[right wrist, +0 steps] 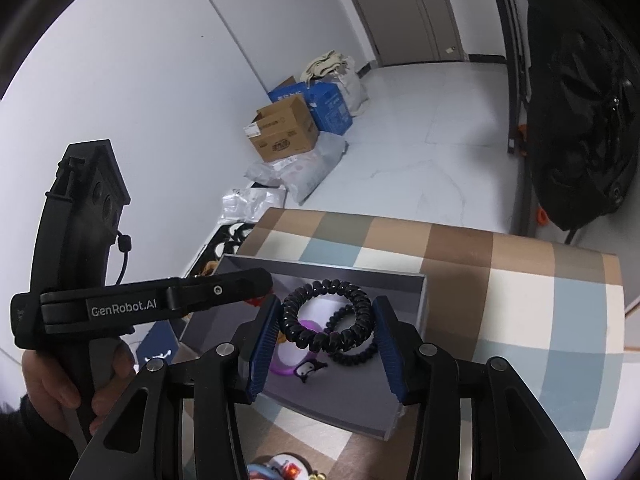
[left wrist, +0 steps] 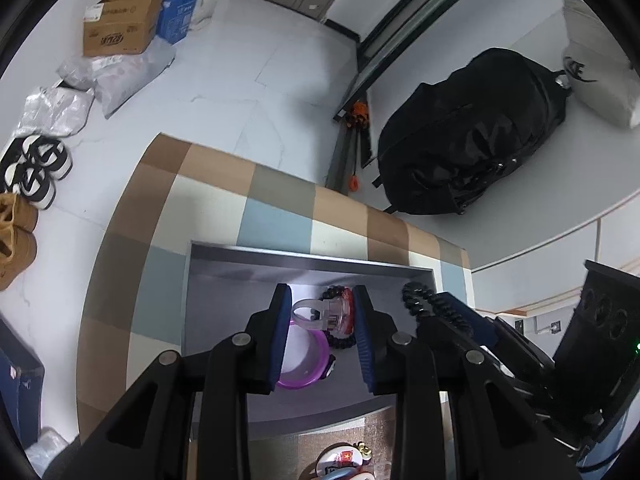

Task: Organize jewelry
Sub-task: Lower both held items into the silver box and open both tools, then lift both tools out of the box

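My left gripper (left wrist: 322, 300) is shut on a clear plastic ring with a red top (left wrist: 328, 312), held just above an open grey box (left wrist: 312, 260). My right gripper (right wrist: 326, 312) is shut on a black spiral hair tie (right wrist: 328, 328) over the same box (right wrist: 320, 270). On the box floor lie a purple bangle (left wrist: 300, 360), a black bead bracelet (left wrist: 340, 340) and a small black charm (right wrist: 306, 370). In the left wrist view the spiral tie (left wrist: 420, 298) shows at the right. A hand (right wrist: 52, 392) holds the left gripper's handle.
The box sits on a checkered cloth (left wrist: 280, 216) over a table. More small trinkets (left wrist: 344, 460) lie near the front edge. On the floor beyond are a cardboard box (left wrist: 120, 28), plastic bags, shoes (left wrist: 32, 172) and a black backpack (left wrist: 472, 136).
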### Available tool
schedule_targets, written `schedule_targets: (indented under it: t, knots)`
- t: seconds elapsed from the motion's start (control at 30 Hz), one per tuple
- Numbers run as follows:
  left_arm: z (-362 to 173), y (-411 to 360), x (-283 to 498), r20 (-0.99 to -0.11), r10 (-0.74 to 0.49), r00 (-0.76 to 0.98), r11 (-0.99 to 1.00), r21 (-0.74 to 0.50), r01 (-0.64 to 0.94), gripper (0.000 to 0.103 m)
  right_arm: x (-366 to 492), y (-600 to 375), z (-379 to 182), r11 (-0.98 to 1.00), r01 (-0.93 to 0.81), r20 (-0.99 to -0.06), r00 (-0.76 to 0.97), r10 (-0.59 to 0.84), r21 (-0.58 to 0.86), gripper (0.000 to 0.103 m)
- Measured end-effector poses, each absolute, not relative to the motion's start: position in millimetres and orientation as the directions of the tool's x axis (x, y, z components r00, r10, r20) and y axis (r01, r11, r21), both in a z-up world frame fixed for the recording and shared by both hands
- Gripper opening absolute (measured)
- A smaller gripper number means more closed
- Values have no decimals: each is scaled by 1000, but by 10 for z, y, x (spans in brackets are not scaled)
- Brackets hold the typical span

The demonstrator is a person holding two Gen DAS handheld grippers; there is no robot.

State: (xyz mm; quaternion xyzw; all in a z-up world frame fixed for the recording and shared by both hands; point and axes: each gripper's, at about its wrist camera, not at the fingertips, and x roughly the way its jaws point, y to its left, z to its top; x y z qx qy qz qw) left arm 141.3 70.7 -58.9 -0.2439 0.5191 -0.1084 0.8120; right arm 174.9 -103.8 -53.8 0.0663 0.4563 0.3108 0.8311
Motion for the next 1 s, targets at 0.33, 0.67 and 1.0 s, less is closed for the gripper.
schedule_targets:
  t: [0.33, 0.67, 1.0]
  knots:
    - [-485, 753, 1376, -735, -474, 486, 807, -583, -95, 72, 1658, -1142, -391, 783, -500, -690, 416, 593, 371, 86]
    - [-383, 701, 1313, -755, -409, 514, 854, -514, -75, 73, 1593, -1370, -244, 820, -459, -671, 492, 554, 340, 103]
    - [-225, 655, 1043, -756, -285, 589, 920, -389, -54, 74, 1313, -1432, -111, 840, -465, -654, 548, 521, 279, 103]
